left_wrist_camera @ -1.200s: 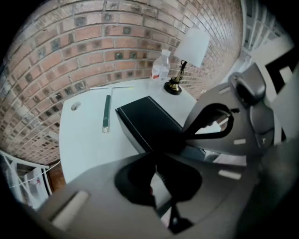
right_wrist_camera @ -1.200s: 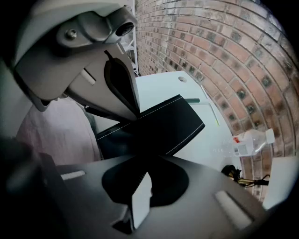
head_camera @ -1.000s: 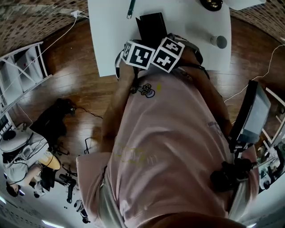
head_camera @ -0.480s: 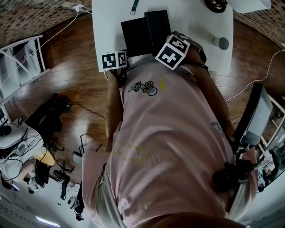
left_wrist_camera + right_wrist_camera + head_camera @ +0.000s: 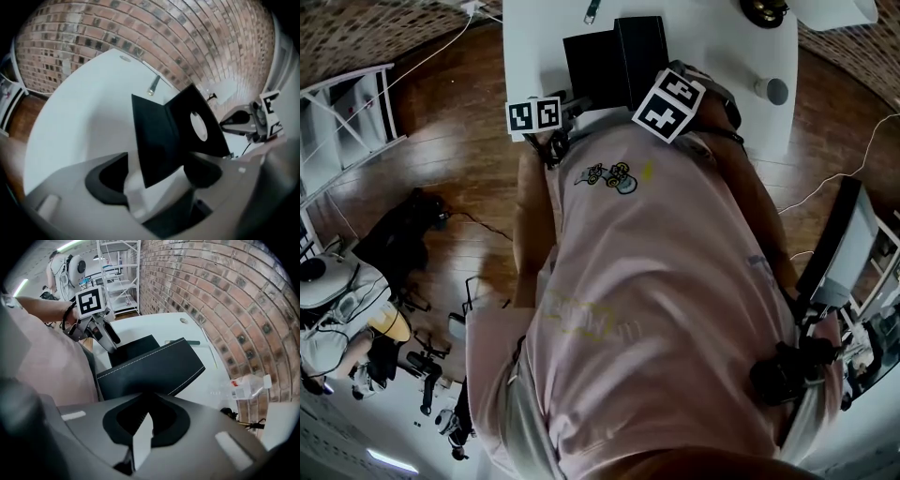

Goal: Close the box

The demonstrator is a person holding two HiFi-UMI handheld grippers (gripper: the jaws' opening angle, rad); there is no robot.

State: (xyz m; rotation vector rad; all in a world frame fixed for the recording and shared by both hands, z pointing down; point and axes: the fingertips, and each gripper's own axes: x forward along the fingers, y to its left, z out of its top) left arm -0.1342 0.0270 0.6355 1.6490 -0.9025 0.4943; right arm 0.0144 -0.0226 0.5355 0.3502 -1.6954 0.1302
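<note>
A black box (image 5: 614, 61) lies open on the white table (image 5: 534, 47). One half lies flat (image 5: 152, 140). The other half, a lid (image 5: 201, 124) with a round white sticker, stands tilted up; its white-stitched outside (image 5: 150, 366) faces the right gripper view. My left gripper (image 5: 154, 180) is at the near left corner of the flat half. Its jaws are opening, and that corner sits between them untouched. My right gripper (image 5: 143, 432) is shut, its tips at the raised lid's near edge. Whether it pinches the lid is unclear.
A pen (image 5: 592, 11) lies on the table beyond the box. A clear plastic bottle (image 5: 243, 387) stands to the right, near the table's right edge. A brick wall rises behind the table. White shelving (image 5: 347, 122) stands on the wooden floor at the left.
My left gripper has moved left, away from the right gripper, and the flat half of the box has come into view. The right gripper has stayed by the lid.
</note>
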